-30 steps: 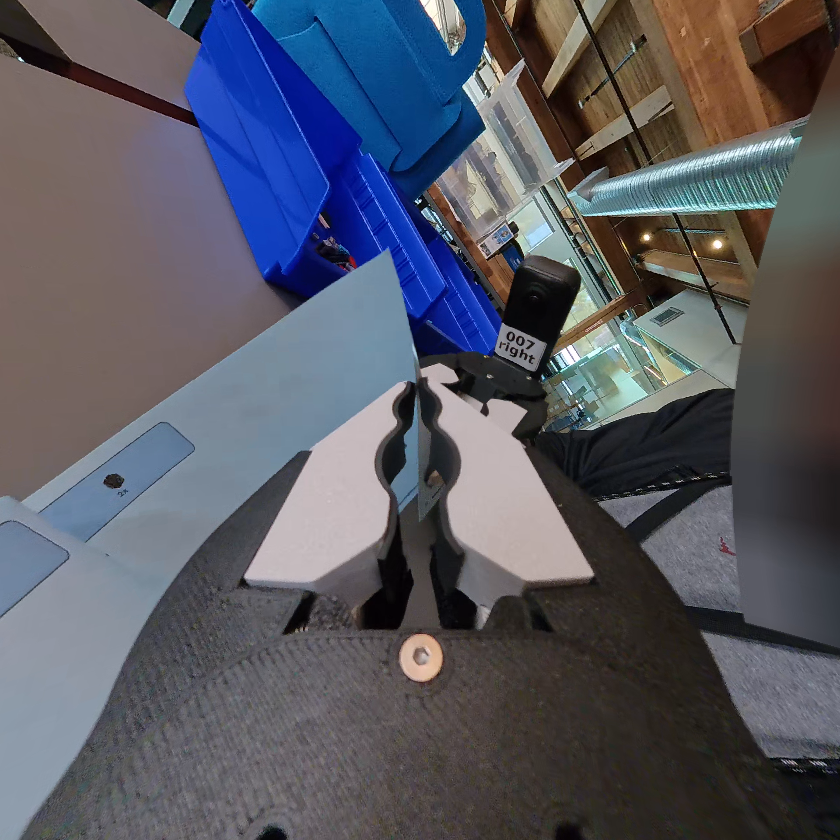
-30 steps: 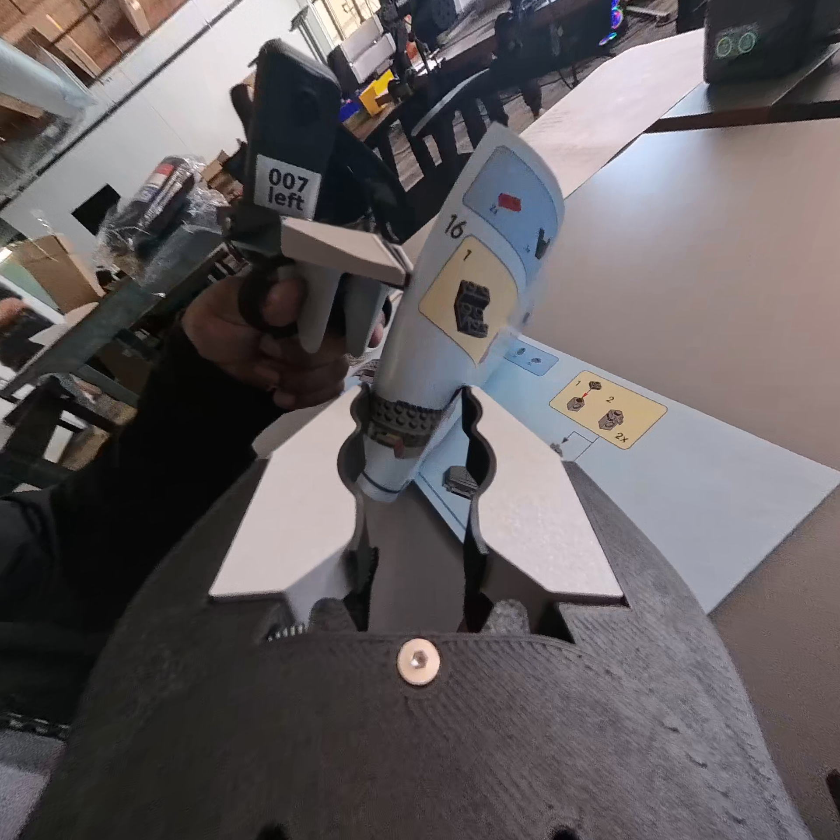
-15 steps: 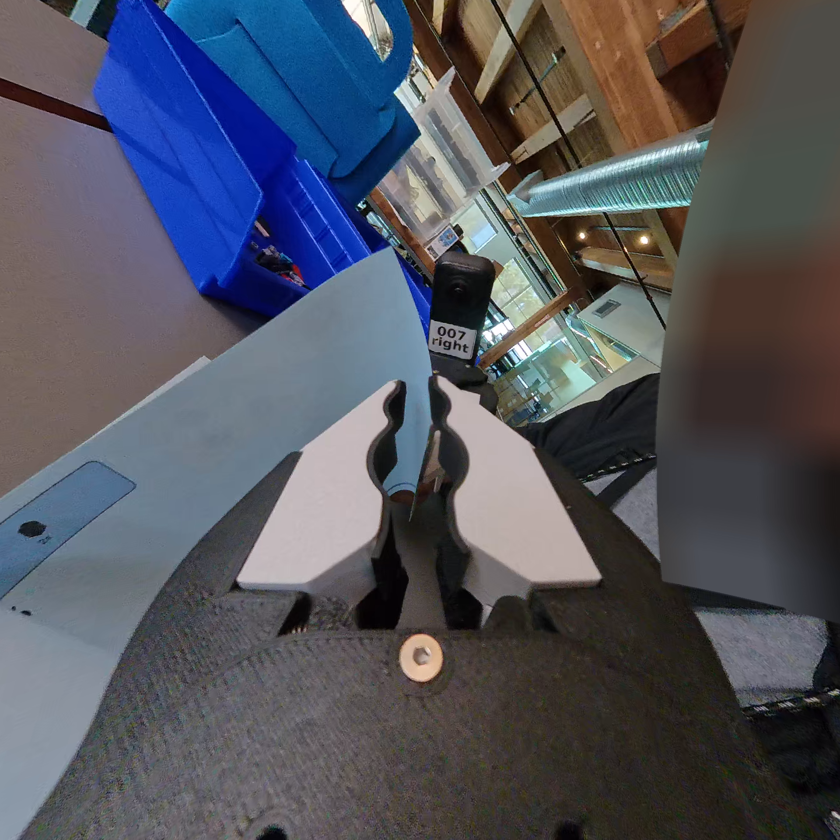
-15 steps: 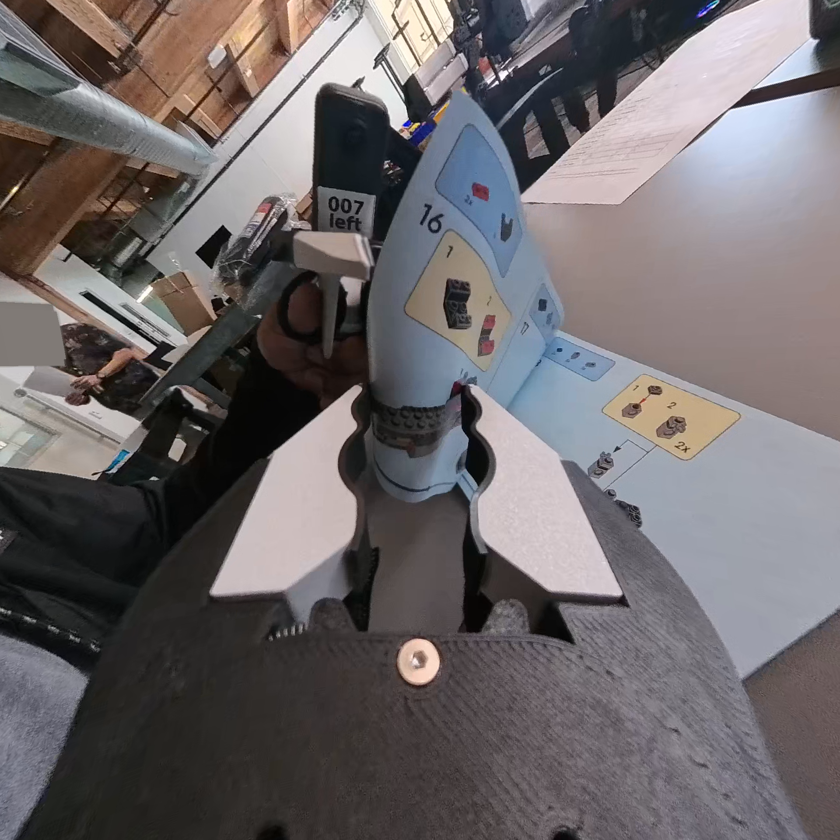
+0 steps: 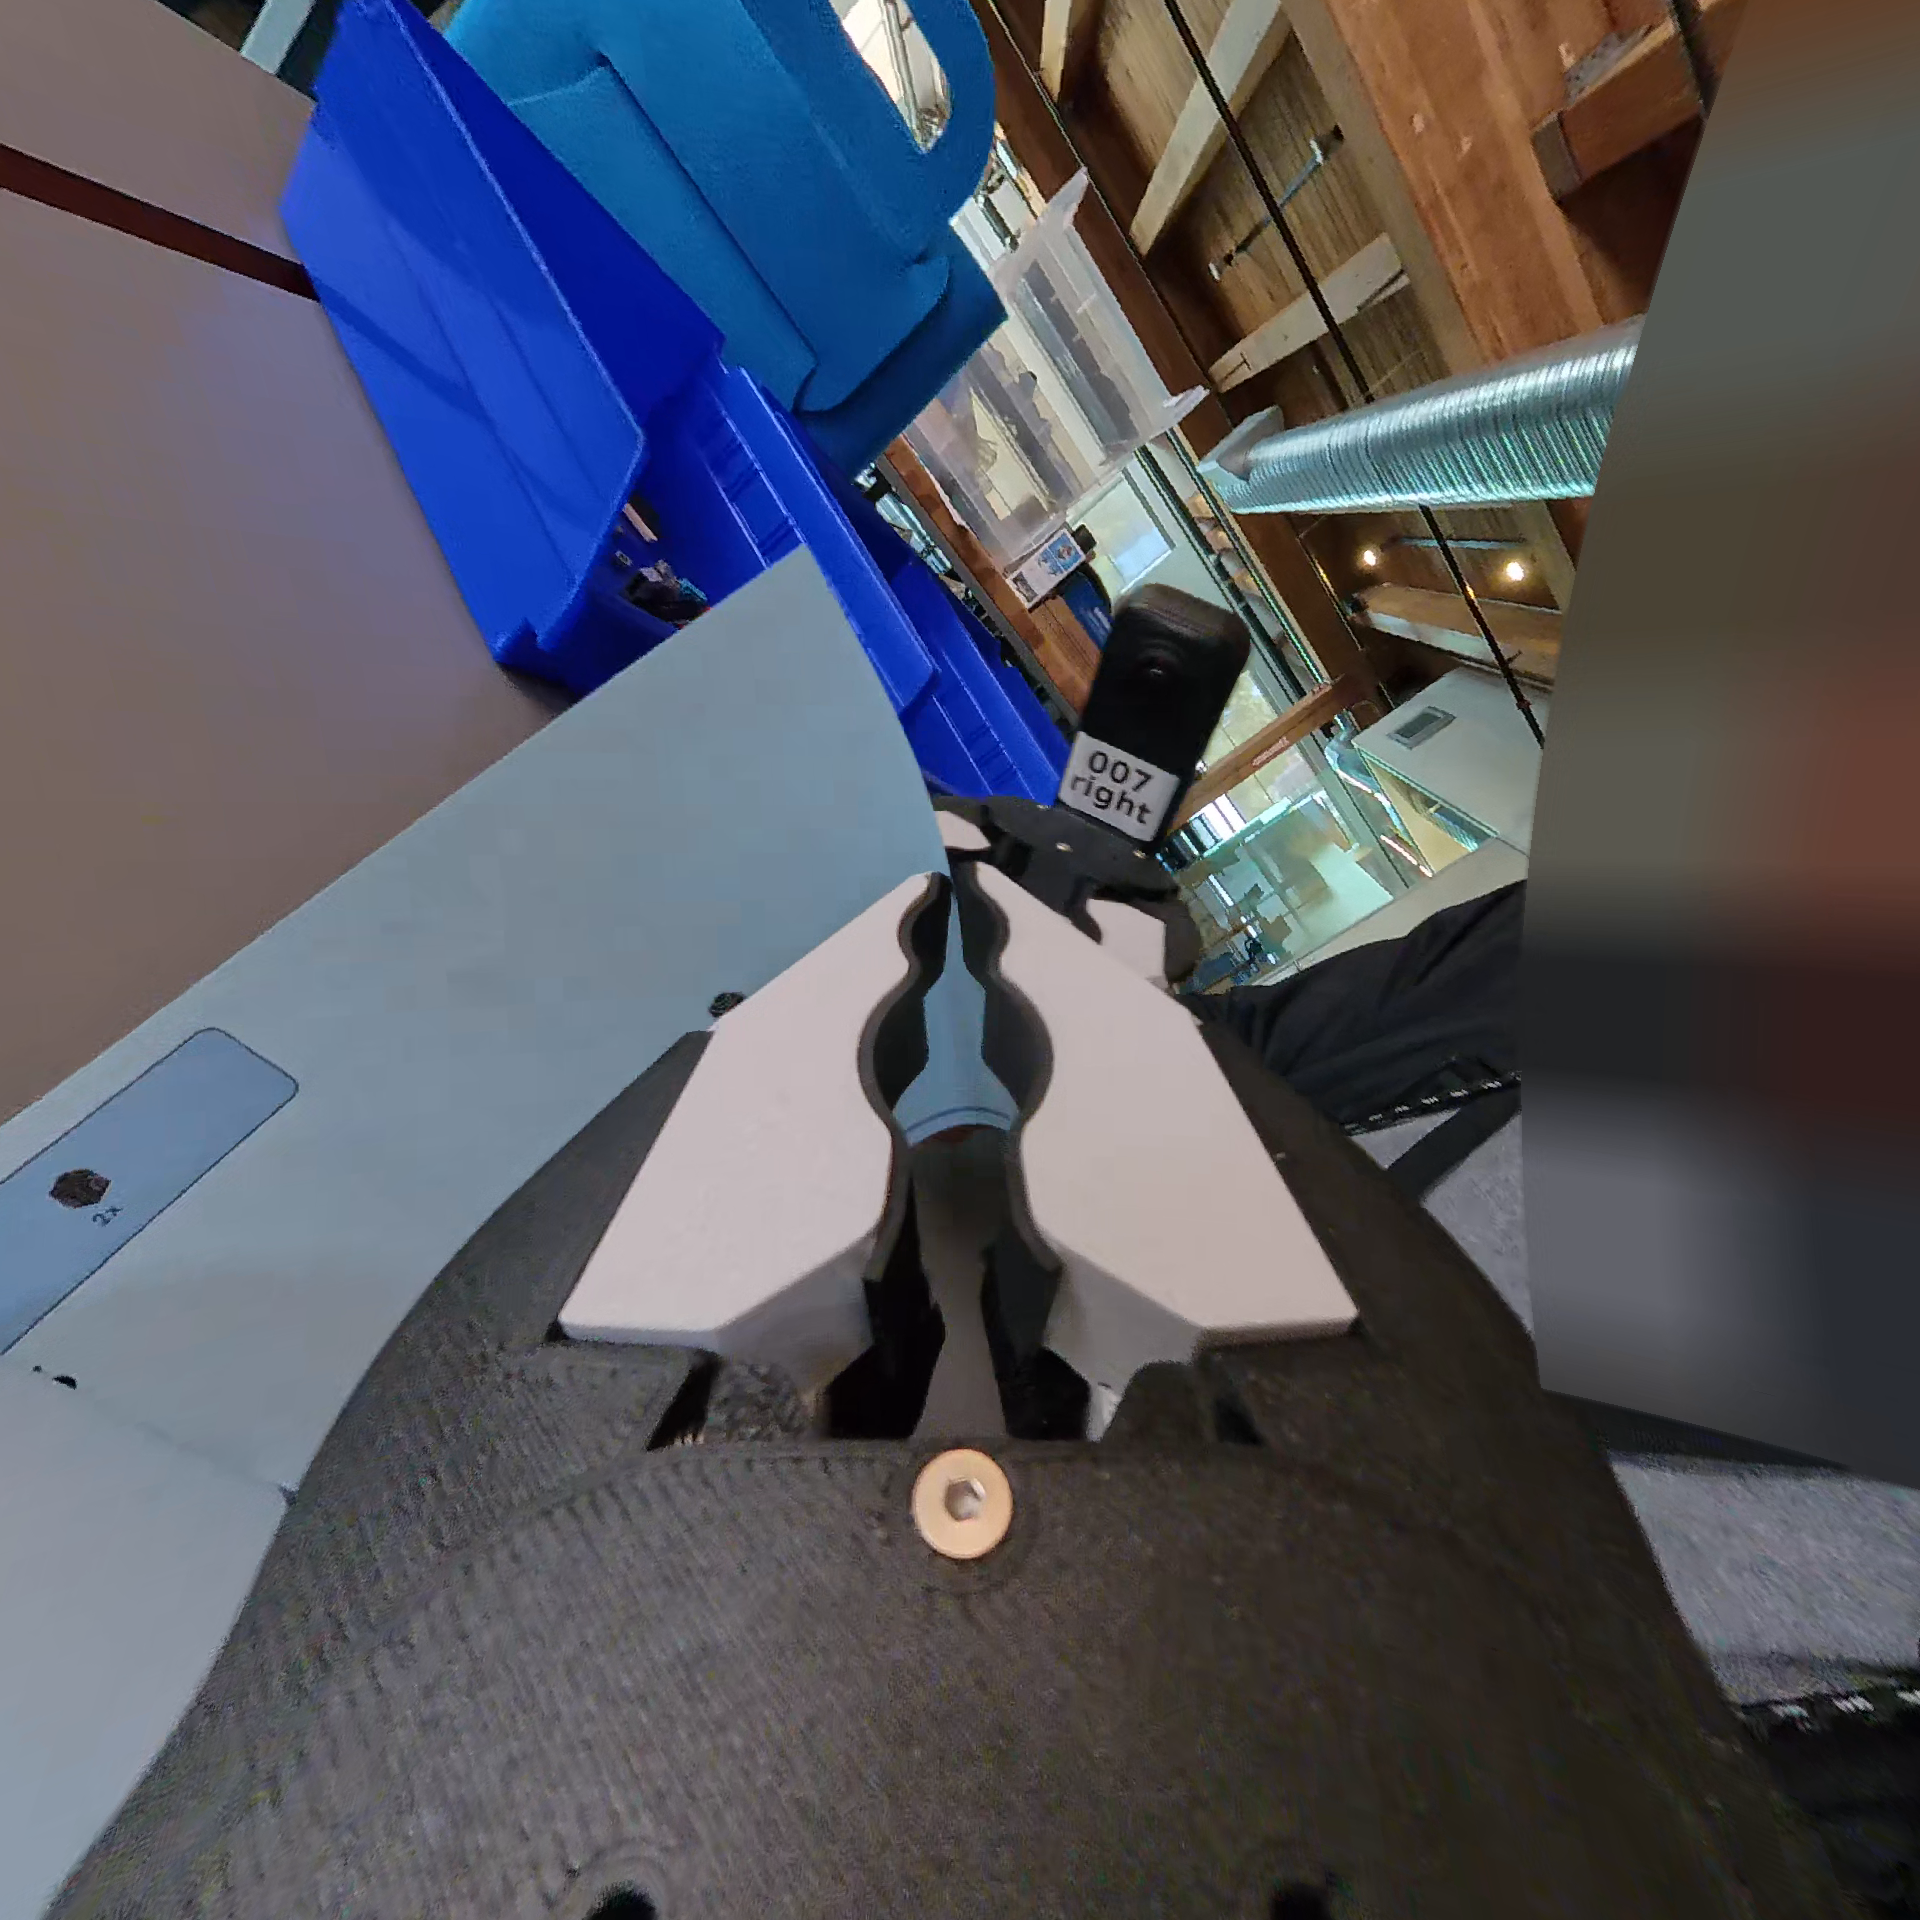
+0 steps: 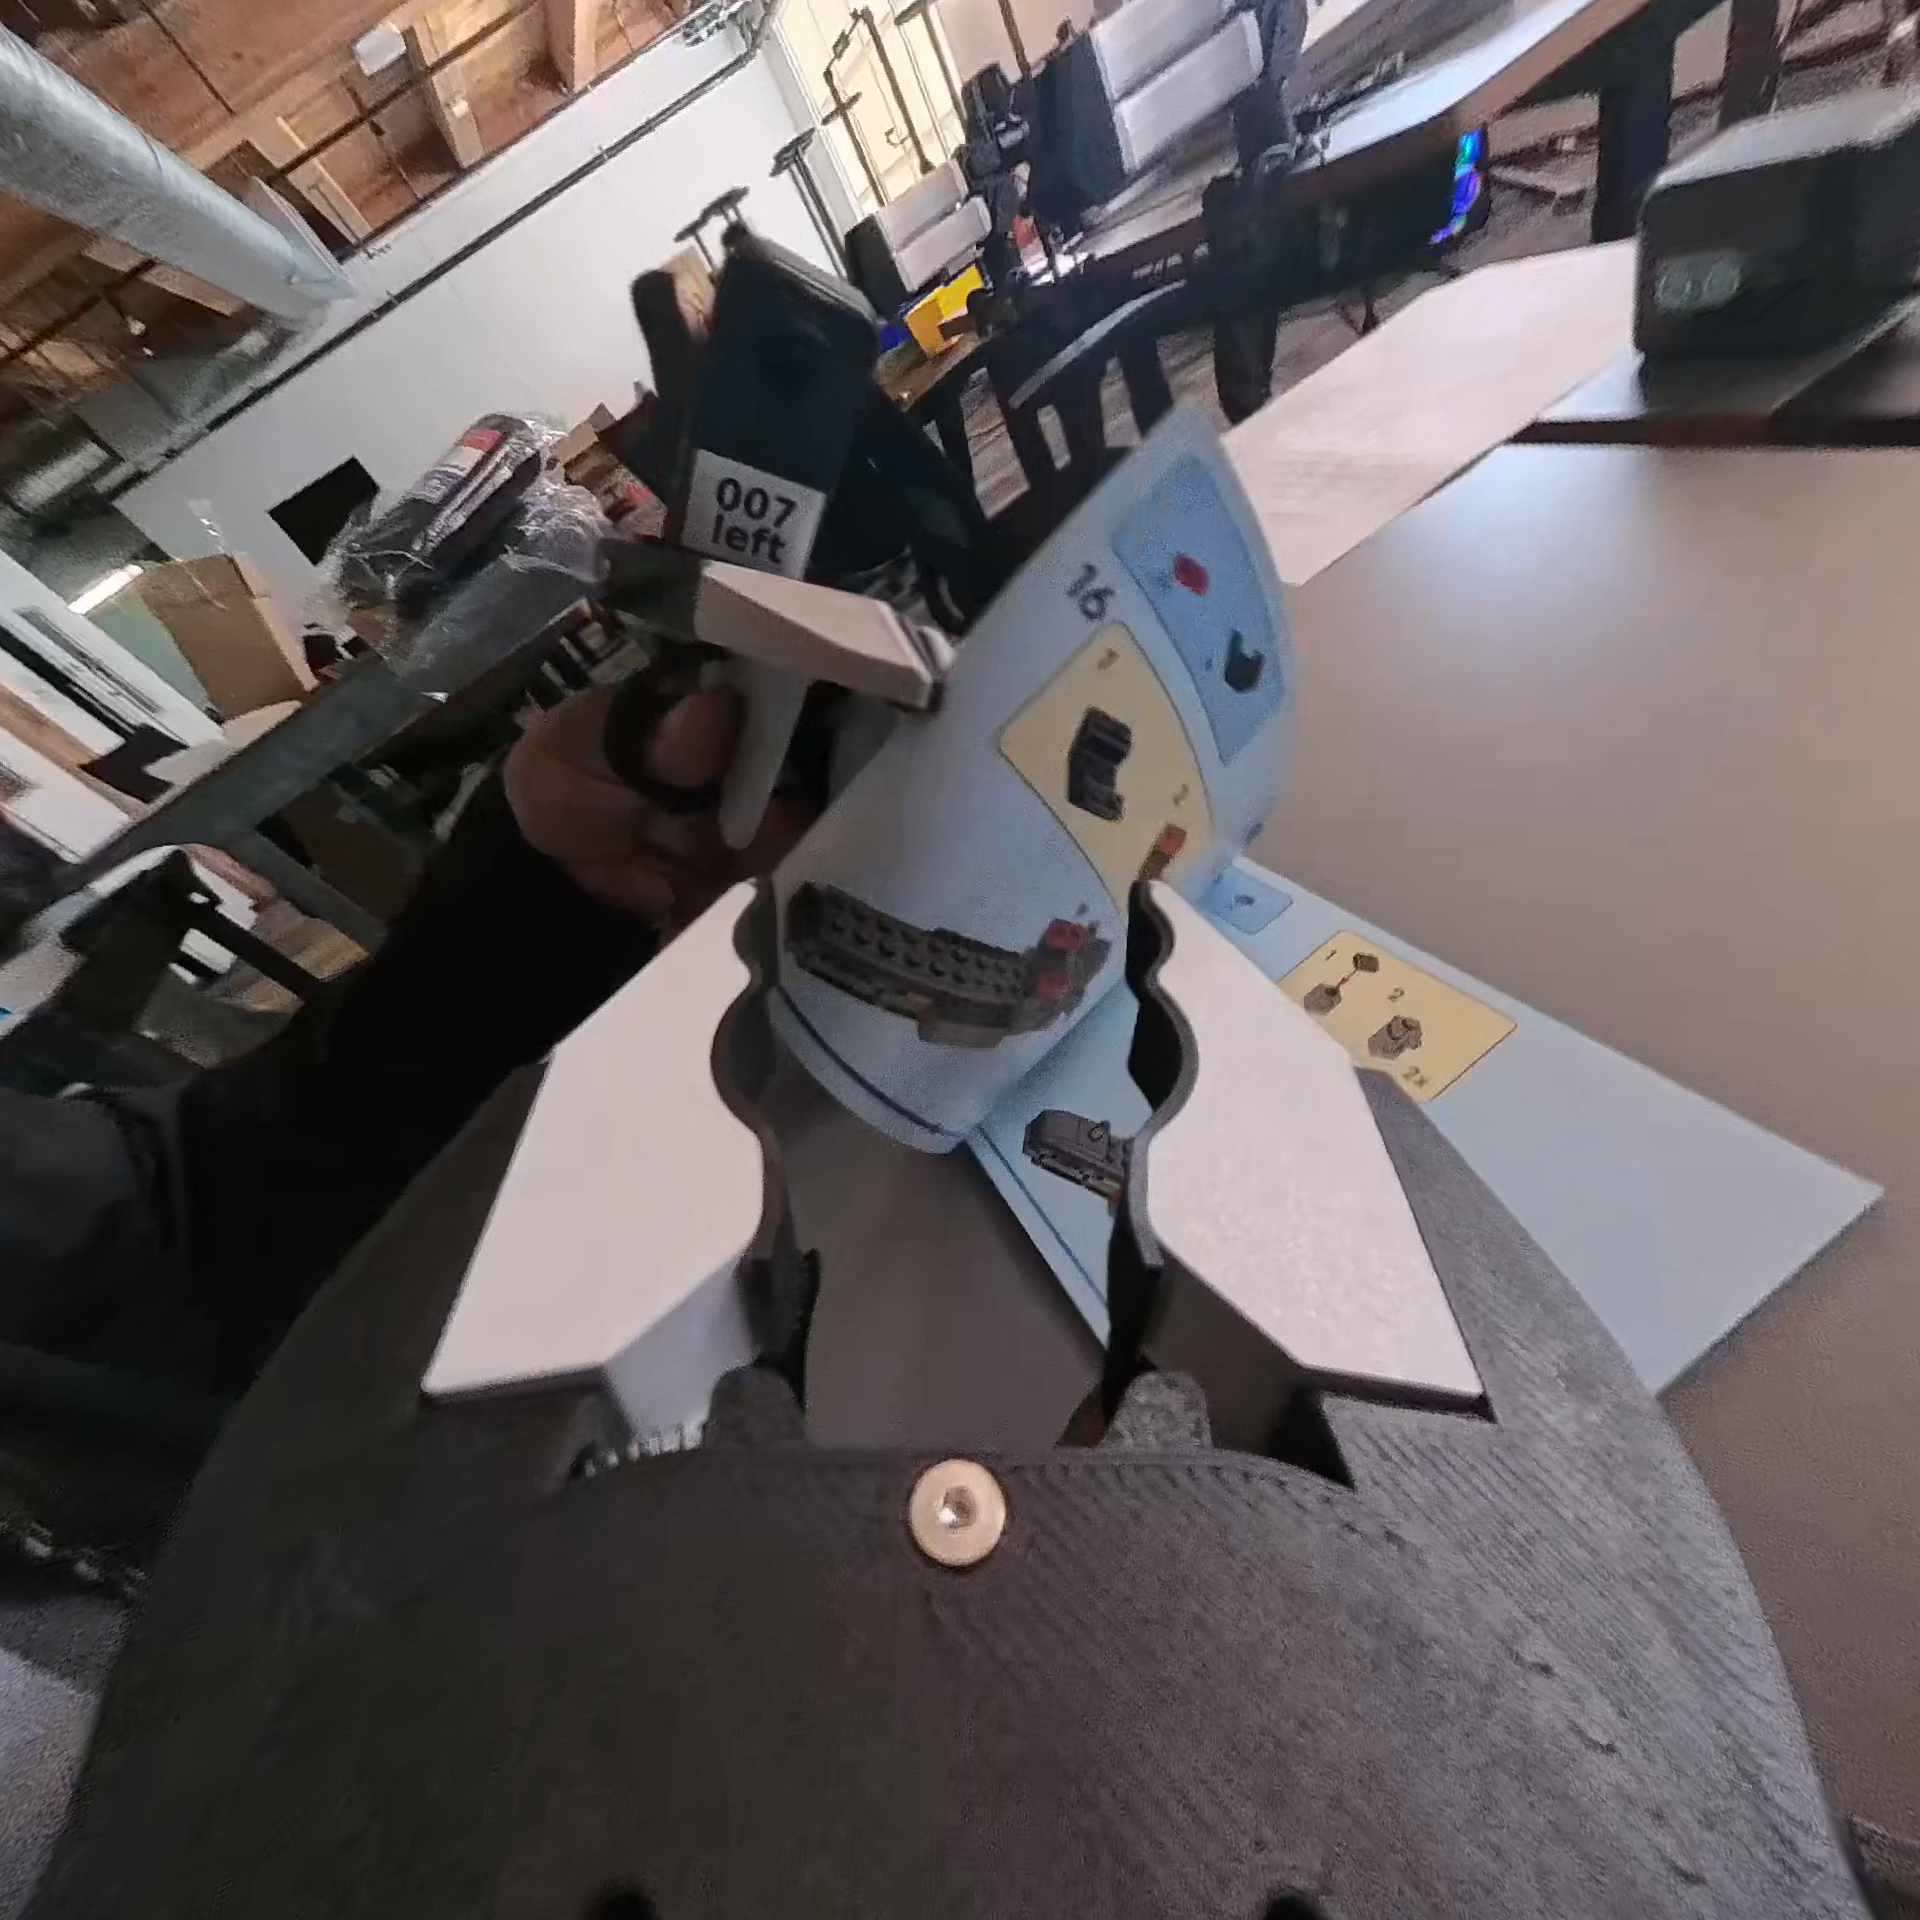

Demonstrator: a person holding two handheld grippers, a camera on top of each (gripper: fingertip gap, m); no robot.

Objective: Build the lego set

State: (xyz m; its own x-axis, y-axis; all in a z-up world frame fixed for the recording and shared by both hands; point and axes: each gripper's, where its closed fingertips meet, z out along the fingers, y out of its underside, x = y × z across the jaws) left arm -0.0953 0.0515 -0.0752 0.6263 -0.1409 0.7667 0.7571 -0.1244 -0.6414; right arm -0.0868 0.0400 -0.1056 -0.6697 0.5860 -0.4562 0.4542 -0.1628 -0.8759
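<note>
Lego instruction booklet of pale-blue glossy paper lies open on the brown table, one thin, limp, tear-prone page pinched at its edge by the left gripper; right gripper gapes empty

Left tongs: pinched shut on a curled pale-blue booklet page. Booklet lies open on the brown tabletop. Blue plastic bins stand behind it. Right tongs, with black camera on top, just beyond the page edge.
</note>
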